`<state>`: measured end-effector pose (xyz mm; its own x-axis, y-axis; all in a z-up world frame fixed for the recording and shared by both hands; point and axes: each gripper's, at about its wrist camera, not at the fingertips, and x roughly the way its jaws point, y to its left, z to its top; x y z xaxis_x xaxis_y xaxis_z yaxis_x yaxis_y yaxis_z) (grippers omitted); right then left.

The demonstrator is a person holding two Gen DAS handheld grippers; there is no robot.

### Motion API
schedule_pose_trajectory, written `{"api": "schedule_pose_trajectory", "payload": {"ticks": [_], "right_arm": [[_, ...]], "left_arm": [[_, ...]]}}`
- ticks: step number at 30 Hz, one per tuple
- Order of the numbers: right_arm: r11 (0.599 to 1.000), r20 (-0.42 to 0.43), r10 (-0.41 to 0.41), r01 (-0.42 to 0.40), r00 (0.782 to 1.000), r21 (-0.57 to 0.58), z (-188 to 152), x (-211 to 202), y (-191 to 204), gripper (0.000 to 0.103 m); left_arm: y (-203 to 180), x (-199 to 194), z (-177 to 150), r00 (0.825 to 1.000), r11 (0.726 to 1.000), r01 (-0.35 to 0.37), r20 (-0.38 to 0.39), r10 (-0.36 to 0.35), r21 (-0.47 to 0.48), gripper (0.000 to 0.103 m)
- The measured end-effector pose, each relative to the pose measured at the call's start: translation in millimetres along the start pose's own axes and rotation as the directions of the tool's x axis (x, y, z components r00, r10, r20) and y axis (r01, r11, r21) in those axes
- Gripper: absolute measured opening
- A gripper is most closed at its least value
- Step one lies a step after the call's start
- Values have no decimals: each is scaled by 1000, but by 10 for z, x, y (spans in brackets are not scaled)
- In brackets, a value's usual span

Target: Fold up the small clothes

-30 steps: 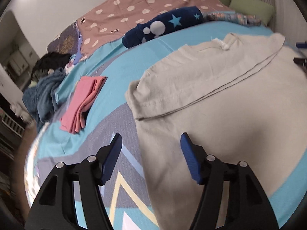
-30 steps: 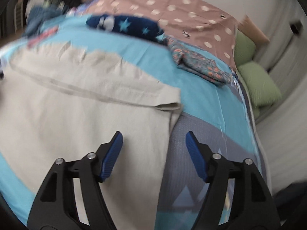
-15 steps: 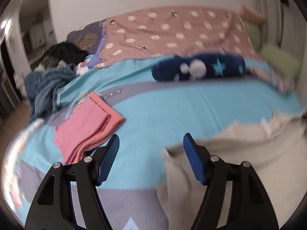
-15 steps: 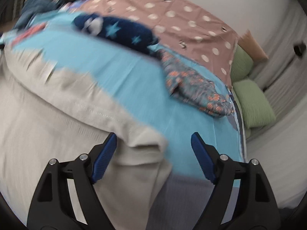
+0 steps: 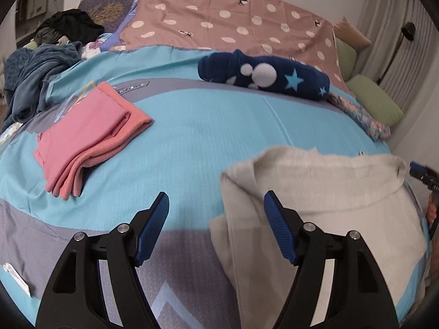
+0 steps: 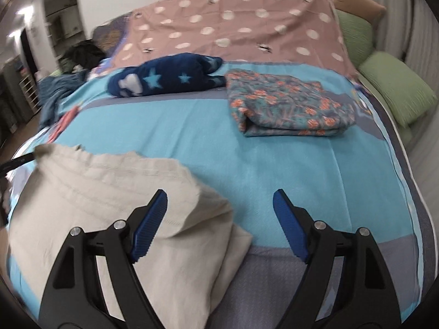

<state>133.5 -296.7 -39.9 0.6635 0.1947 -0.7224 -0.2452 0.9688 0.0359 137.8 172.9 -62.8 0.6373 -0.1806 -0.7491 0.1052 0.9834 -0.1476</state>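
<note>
Beige shirt lying partly folded on bed, lower right of left view. Left gripper fingers opening, right gripper fingers apart, both gripping nothing. Pink garment, floral garment already folded; shirt needing further folds.

Right gripper with blue pads spread wide and empty, beige shirt folded under its left finger, turquoise bedspread, folded floral garment, navy star-print fleece, green pillows
</note>
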Motion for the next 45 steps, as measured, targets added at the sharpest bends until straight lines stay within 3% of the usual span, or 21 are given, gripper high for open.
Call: {"api": "schedule_pose_trajectory", "payload": {"ticks": [3, 7, 10, 11, 12, 13, 14, 15, 16, 23, 25, 27, 28, 30, 32, 33, 35, 38, 41, 43, 45], "right_arm": [[989, -46, 19, -25, 999, -146, -118, -36, 186, 83], [956, -116, -131, 95, 985, -279, -253, 244, 378, 85], [961, -98, -134, 105, 986, -257, -163, 457, 350, 83], [971, -87, -124, 102, 988, -218, -92, 510, 304, 82], [979, -82, -116, 100, 990, -175, -23, 563, 245, 73], [987, -86, -94, 82, 992, -140, 27, 608, 194, 57], [995, -95, -46, 38, 994, -88, 78, 649, 129, 46], [999, -107, -1, -3, 994, -34, 114, 680, 64, 19], [999, -109, 34, -33, 993, 9, 138, 681, 14, 5], [969, 11, 159, -158, 987, 190, 168, 386, -259, 5], [975, -13, 128, -124, 992, 182, 169, 440, -248, 5], [986, -75, 39, -27, 996, 164, 142, 572, -221, 7], [986, -108, -14, 31, 994, 163, 100, 620, -204, 12], [981, -109, -32, 52, 994, 186, 40, 538, -223, 21], [976, -67, -32, 46, 997, 212, -84, 283, -246, 35], [973, -43, -44, 53, 998, 223, -158, 126, -261, 44], [968, -23, -51, 55, 998, 246, -307, -108, -299, 46], [948, -10, -30, 32, 999, 317, -626, -443, -365, 47], [929, -12, -7, 11, 1000, 370, -908, -626, -425, 50], [923, -25, -18, 26, 1000, 383, -1029, -671, -457, 56], [915, -43, -16, 32, 999, 402, -1105, -668, -497, 58]], "left_arm": [[-36, -40, -133, 1000, 999, -12, -26, 13, 41, 72], [-69, 108, -162, 996, 994, -59, -69, 65, 91, 72], [-91, 270, 27, 997, 993, -62, -47, 67, 104, 71], [-87, 333, 115, 998, 995, -37, -47, 42, 95, 59], [-68, 380, 196, 999, 997, 20, -50, -17, 68, 48], [-48, 407, 255, 996, 997, 76, -51, -74, 33, 23], [-19, 439, 317, 993, 994, 108, -50, -109, -10, 6], [-9, 455, 356, 990, 991, 127, -50, -128, -34, 5], [-2, 440, 384, 988, 988, 147, -36, -149, -45, 4], [-33, 230, 408, 984, 984, 171, 59, -168, -56, 4], [-56, 331, 405, 991, 991, 127, 39, -126, -36, 7], [-59, 454, 358, 998, 998, 66, 2, -66, -23, 11], [-45, 467, 338, 999, 998, 48, -6, -49, -36, 12], [-62, 355, 278, 999, 999, 32, 11, -32, -39, 16], [-96, 159, 225, 999, 1000, 12, 53, -12, -6, 37], [-116, 60, 198, 997, 1000, -5, 73, 4, 12, 40], [-177, -157, 126, 994, 999, -7, 107, 3, 34, 41], [-298, -349, 55, 991, 997, 67, 113, -69, 23, 42], [-724, -408, -27, 973, 974, 218, 67, -222, 67, 42], [-1138, -390, -124, 946, 936, 321, 4, -325, 144, 42], [-1744, -347, -281, 887, 855, 461, -101, -450, 240, 42]]}}
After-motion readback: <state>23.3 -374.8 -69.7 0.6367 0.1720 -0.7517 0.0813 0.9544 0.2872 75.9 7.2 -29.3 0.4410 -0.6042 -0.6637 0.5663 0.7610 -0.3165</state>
